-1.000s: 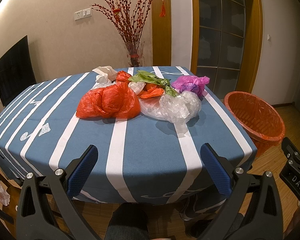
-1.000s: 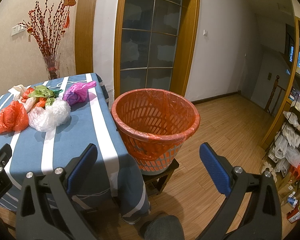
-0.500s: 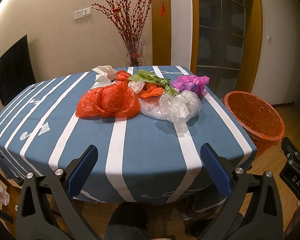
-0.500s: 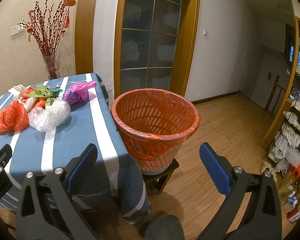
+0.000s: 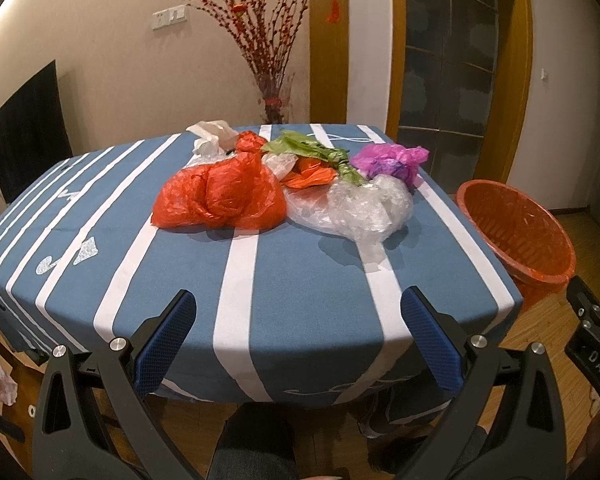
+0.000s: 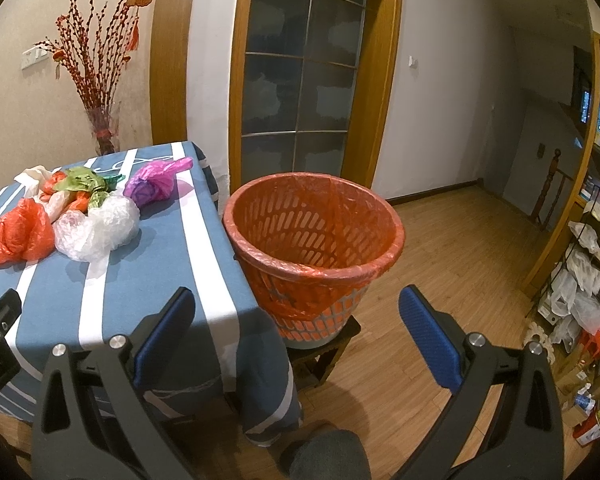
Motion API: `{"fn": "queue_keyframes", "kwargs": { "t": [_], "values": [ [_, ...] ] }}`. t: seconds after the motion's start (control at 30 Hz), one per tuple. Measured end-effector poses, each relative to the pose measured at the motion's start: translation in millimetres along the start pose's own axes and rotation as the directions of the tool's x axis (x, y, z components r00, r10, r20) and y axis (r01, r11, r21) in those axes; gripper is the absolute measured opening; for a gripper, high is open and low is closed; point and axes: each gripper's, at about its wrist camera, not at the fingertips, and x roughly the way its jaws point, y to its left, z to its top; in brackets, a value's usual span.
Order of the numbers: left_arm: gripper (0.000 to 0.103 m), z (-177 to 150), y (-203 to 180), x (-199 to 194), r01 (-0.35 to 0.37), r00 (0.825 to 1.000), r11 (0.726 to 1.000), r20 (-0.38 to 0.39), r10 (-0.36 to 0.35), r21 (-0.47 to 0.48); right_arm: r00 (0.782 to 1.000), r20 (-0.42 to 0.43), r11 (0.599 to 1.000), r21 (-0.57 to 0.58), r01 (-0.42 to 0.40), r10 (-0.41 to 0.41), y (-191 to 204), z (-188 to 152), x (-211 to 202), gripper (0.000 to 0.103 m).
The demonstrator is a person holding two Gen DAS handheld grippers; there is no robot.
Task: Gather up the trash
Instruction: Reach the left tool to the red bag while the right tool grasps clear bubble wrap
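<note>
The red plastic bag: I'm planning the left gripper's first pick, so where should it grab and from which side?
Pinch the raised crumpled fold along the top of the red plastic bag, coming from the near table edge and slightly above. It lies slumped and soft, nearest the open left gripper, with bare tablecloth in front; the clear plastic bag crowds its right side.

Crumpled bags on table; basket beside

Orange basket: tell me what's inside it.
The orange basket holds only a thin red plastic liner folded over its rim; no trash shows on the visible walls. Its bottom is hidden by the near rim in both views.
</note>
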Motion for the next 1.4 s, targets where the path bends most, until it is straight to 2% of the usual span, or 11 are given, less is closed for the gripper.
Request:
{"fn": "queue_keyframes", "kwargs": {
  "t": [0.3, 0.47, 0.63, 0.77, 1.0, 1.03, 1.07, 1.13, 1.27, 1.4],
  "values": [
    [0.101, 15, 47, 30, -0.037, 0.998, 0.994, -0.053, 0.032, -0.1, 0.993, -0.009, 0.993, 0.011, -0.121, 0.121, 28, 18, 25, 0.099],
    [0.101, 22, 78, 44, -0.052, 0.997, 0.988, -0.069, 0.042, -0.147, 0.966, -0.03, 0.966, 0.016, -0.257, 0.257, 63, 36, 46, 0.099],
    [0.101, 29, 101, 57, -0.087, 0.994, 0.981, -0.074, 0.075, -0.171, 0.938, -0.054, 0.94, -0.002, -0.342, 0.342, 102, 55, 71, 0.098],
    [0.101, 33, 114, 66, -0.092, 0.994, 0.98, -0.075, 0.08, -0.177, 0.921, -0.115, 0.925, -0.03, -0.379, 0.373, 137, 65, 98, 0.083],
    [0.101, 45, 124, 77, -0.053, 0.998, 0.986, -0.043, 0.047, -0.158, 0.902, -0.209, 0.919, -0.029, -0.393, 0.379, 165, 65, 137, 0.08],
    [0.101, 46, 124, 80, -0.048, 0.998, 0.986, -0.047, 0.042, -0.157, 0.896, -0.223, 0.916, -0.025, -0.4, 0.385, 166, 64, 141, 0.074],
    [0.101, 48, 125, 83, -0.036, 0.998, 0.987, -0.052, 0.028, -0.159, 0.885, -0.242, 0.909, -0.024, -0.416, 0.398, 168, 62, 145, 0.059],
    [0.101, 52, 128, 88, -0.018, 0.998, 0.986, -0.059, 0.008, -0.167, 0.869, -0.266, 0.898, -0.022, -0.439, 0.418, 169, 59, 149, 0.038],
    [0.101, 60, 129, 96, -0.006, 0.998, 0.985, -0.058, -0.004, -0.173, 0.872, -0.241, 0.897, -0.02, -0.443, 0.425, 157, 58, 140, 0.026],
    [0.101, 70, 127, 107, 0.01, 0.998, 0.984, -0.054, -0.02, -0.177, 0.885, -0.211, 0.905, -0.006, -0.426, 0.415, 138, 60, 130, 0.025]
  ]
}}
